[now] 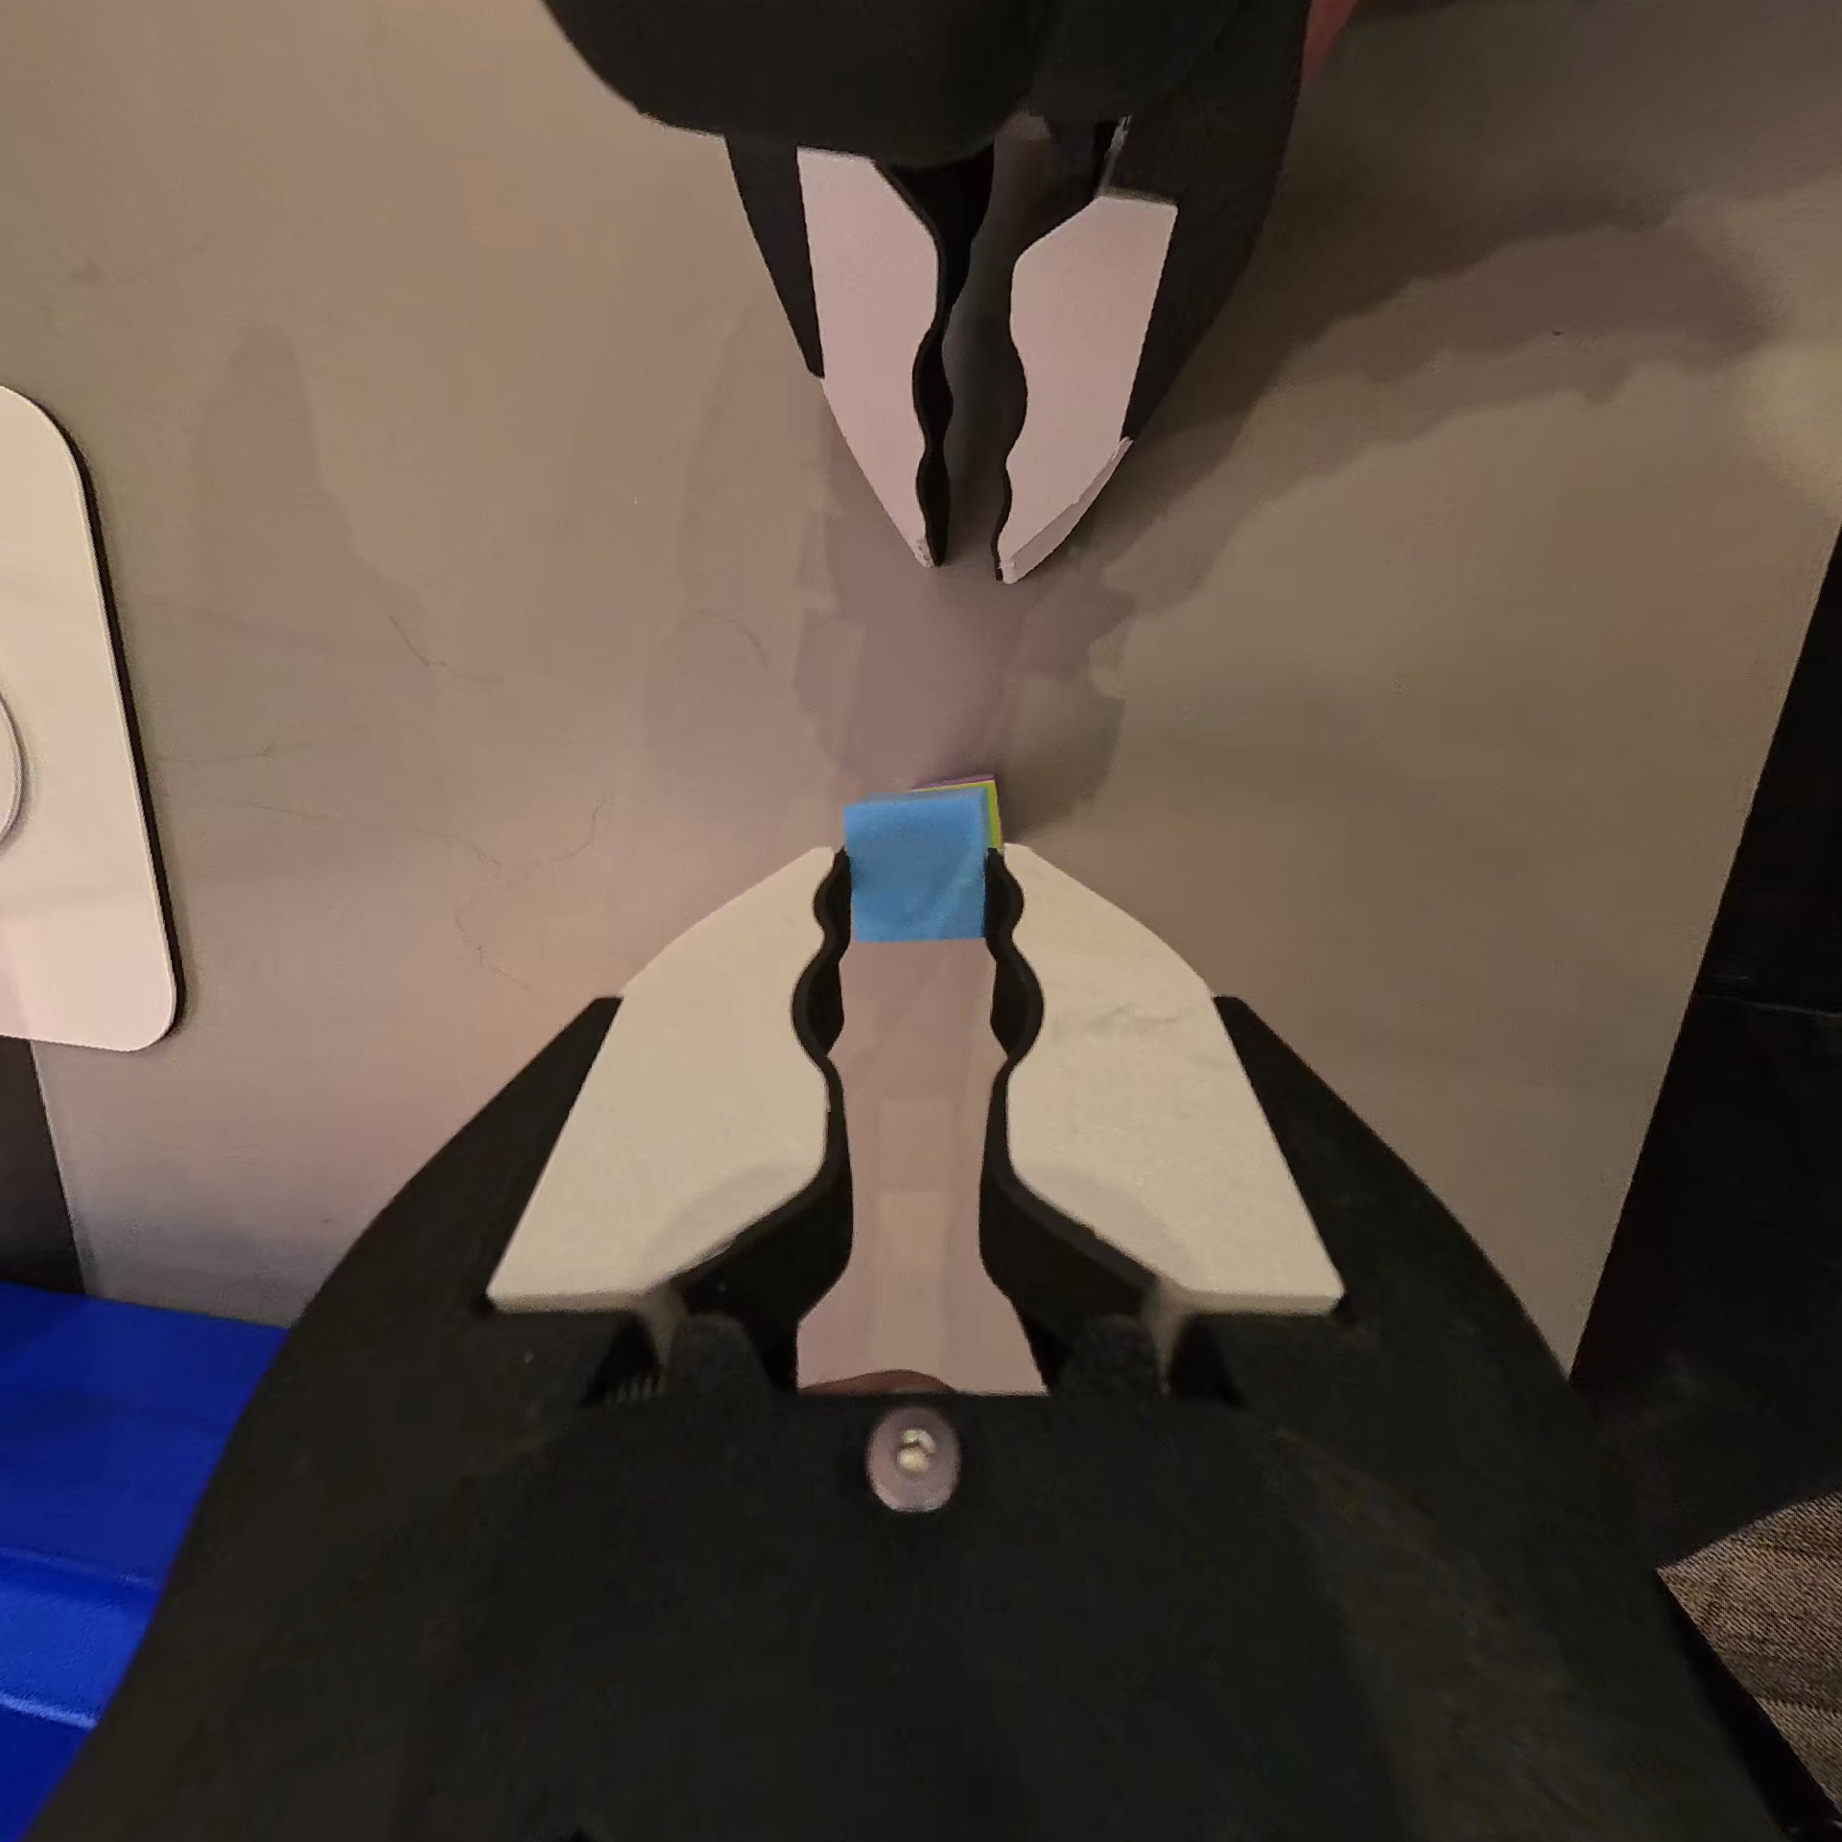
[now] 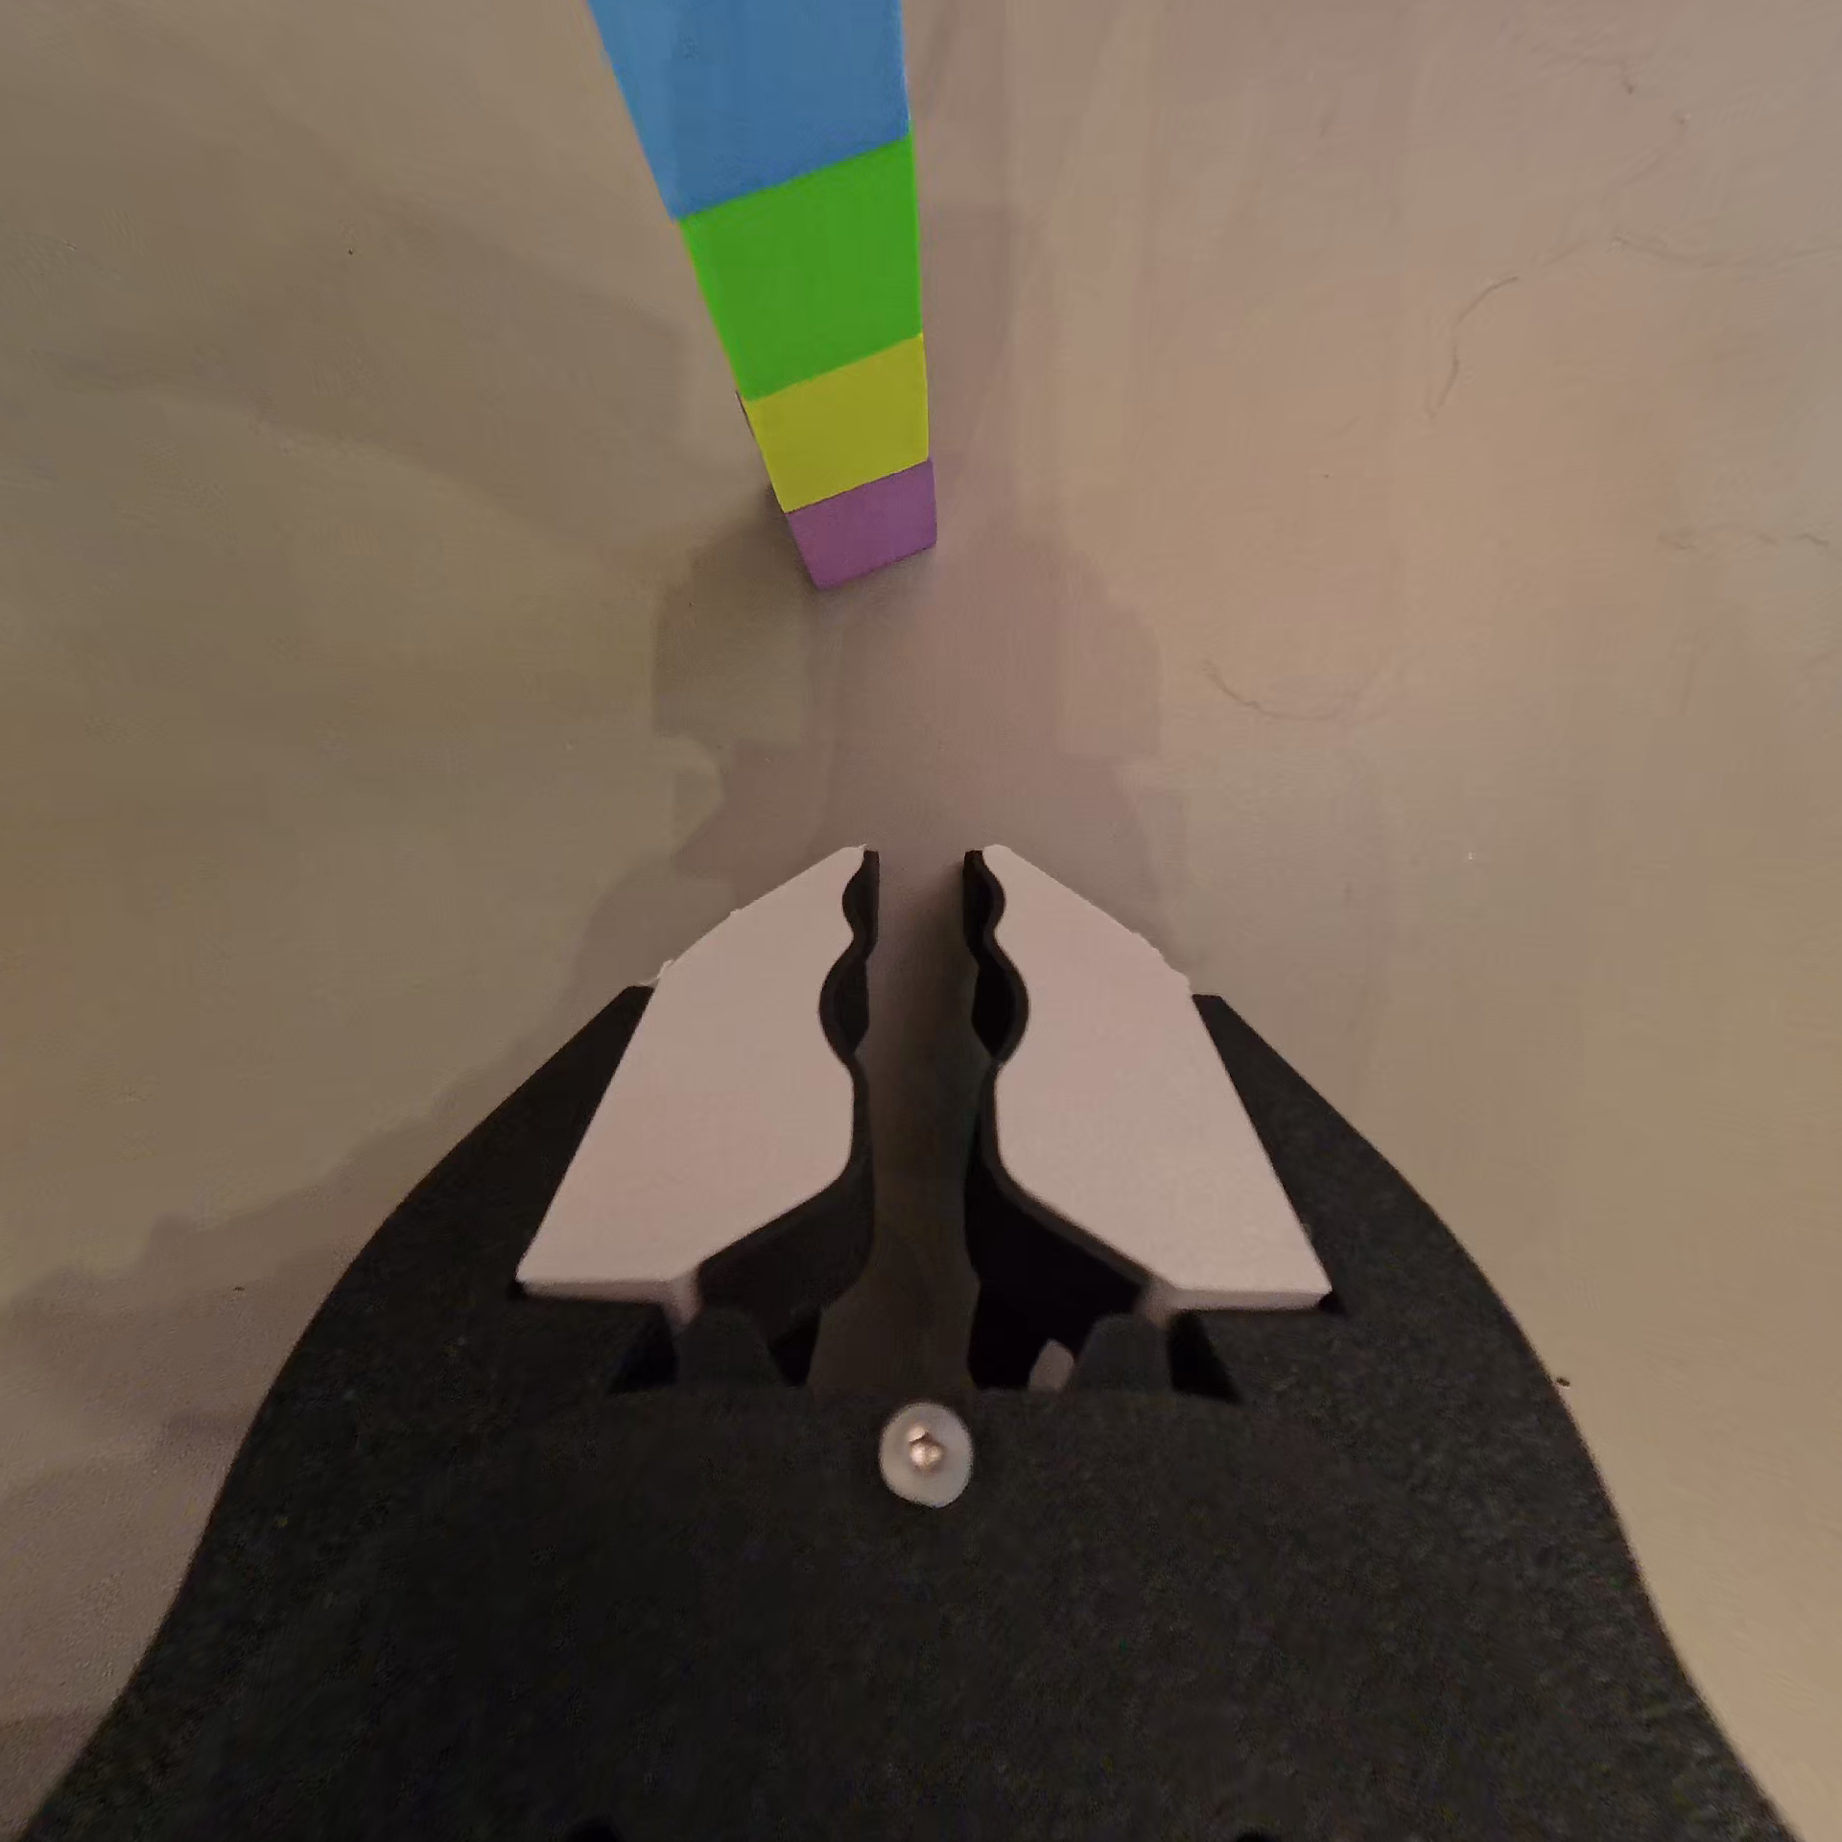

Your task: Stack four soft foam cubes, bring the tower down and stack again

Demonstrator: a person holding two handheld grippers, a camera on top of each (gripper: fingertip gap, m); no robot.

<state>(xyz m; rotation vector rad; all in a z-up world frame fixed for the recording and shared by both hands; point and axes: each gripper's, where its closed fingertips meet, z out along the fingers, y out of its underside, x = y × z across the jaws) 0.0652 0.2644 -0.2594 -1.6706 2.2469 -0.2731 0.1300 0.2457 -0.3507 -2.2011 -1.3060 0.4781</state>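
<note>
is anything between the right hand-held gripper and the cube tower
Nothing visible. The right hand-held gripper is empty, with only bare table between it and the tower's purple cube. The left hand-held gripper grips the blue cube on top.

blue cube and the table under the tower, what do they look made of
Blue cube: looks like soft matte foam, with a fine grainy surface, no shine and faint dents on its top face. The left tongs press its sides.

Table: seems a hard, smooth, grey-beige surface, perhaps laminate or a stone-look coating, going by its thin dark vein-like lines and a soft sheen around the tower's base.
</note>
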